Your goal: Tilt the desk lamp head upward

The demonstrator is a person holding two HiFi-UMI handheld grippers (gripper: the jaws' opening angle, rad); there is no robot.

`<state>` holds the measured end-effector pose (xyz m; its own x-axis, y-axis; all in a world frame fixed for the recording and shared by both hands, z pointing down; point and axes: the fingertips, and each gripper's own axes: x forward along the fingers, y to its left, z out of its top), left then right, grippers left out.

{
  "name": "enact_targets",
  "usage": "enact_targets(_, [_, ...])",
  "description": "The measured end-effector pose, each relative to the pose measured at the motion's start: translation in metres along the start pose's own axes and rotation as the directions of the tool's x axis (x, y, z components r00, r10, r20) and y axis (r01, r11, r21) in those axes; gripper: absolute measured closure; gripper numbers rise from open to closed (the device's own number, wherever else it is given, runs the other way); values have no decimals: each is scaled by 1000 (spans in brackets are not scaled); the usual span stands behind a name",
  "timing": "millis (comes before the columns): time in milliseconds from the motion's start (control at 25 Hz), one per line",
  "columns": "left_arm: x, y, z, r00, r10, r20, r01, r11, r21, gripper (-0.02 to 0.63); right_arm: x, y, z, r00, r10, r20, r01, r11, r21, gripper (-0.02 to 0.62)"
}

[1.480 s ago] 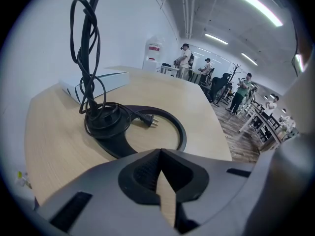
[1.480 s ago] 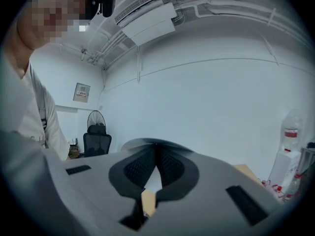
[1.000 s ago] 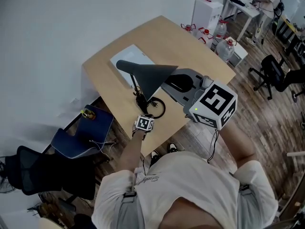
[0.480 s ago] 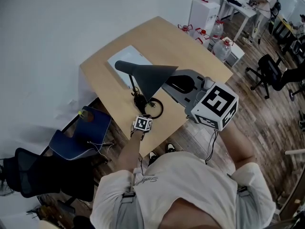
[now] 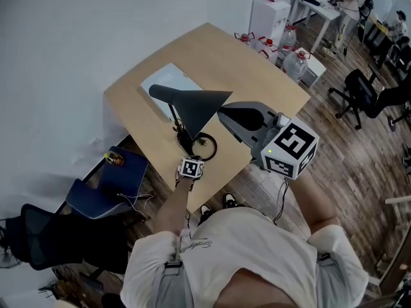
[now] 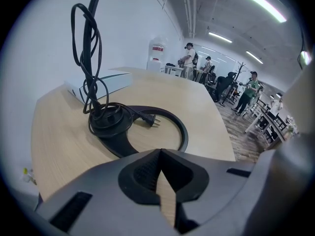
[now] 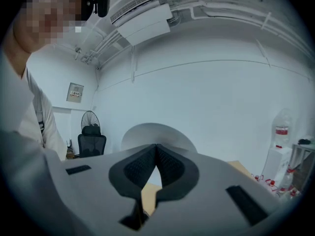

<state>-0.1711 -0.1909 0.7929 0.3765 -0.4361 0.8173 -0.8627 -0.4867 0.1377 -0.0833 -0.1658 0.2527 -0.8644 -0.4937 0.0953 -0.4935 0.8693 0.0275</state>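
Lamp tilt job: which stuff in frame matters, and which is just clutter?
Job:
- desk lamp head
- ring base
- left gripper and right gripper, both shut with nothing between the jaws

Lying about:
- bundled cord on the base
- flat white item on the desk
- water jugs
- blue chair

A white T-shirt (image 5: 257, 249) with grey shoulder straps (image 5: 172, 268) is worn, and the grey left gripper (image 6: 160, 152) and right gripper (image 7: 156, 146) are fitted with black ribbed pads (image 6: 143, 171) and black-and-white marker cubes (image 5: 290, 149).
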Motion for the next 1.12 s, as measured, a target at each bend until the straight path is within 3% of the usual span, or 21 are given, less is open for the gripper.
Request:
enact_targets(80, [-7, -3, 2, 1000, 4, 17, -4, 1000, -11, 591, -4, 0, -9, 1000, -16, 2, 16, 1000, 0, 600])
enact_targets(320, [-51, -13, 21, 986, 6, 164, 13, 993, -118, 591, -14, -7, -51, 999, -39, 1, 39, 997, 67, 600])
enact_targets(520, [-97, -27, 38, 957, 43, 285, 39, 960, -276, 591, -24, -5, -99, 1000, -9, 10, 8, 995, 99, 600])
enact_targets(680, [-138, -43, 64, 924, 85, 374, 27, 958, -285, 591, -30, -4, -127, 999, -3, 47, -3, 990, 143, 600])
enact_targets(880, [-188, -62, 91, 884, 140, 446, -19, 964, -264, 591, -25, -5, -158, 999, 16, 29, -22, 981, 193, 600])
enact_targets(1120, [-238, -78, 108, 832, 205, 515, -81, 964, -253, 591, -14, -3, -177, 999, 52, 9, -53, 984, 168, 600])
